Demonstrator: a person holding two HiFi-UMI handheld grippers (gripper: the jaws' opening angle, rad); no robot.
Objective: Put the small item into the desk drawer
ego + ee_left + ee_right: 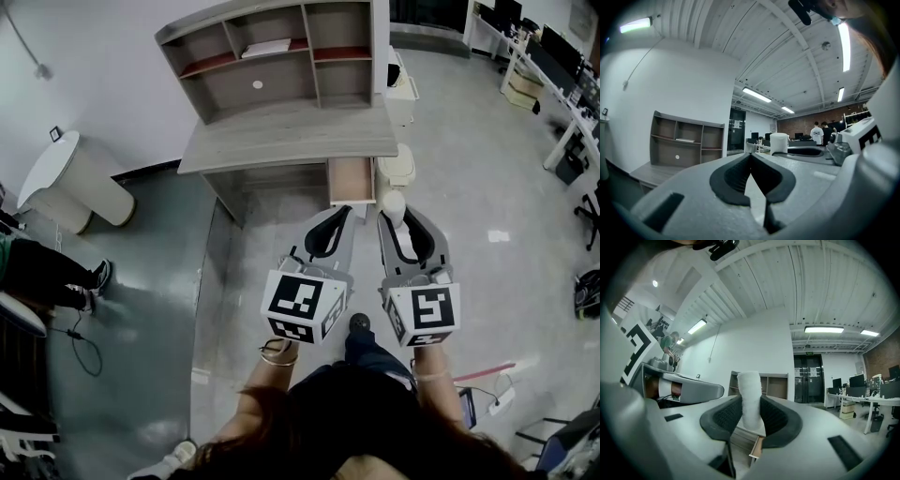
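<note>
A small white cylinder (394, 205) stands upright between the pads of my right gripper (395, 221), which is shut on it. In the right gripper view the cylinder (751, 397) rises above the black pads (726, 418). The grey desk (291, 131) with a shelf unit stands ahead, its wooden drawer (352, 180) pulled out at the right. The cylinder hangs just right of and nearer than the drawer; part of the drawer (757, 446) shows below the jaws. My left gripper (341, 215) hovers before the drawer, shut and empty, tips (751, 154) touching.
A white bin (398, 167) stands beside the desk's right end. A round white table (66, 183) and a person's legs (52, 277) are at the left. Office desks (553, 66) line the far right. Cables (497, 398) lie on the floor behind me.
</note>
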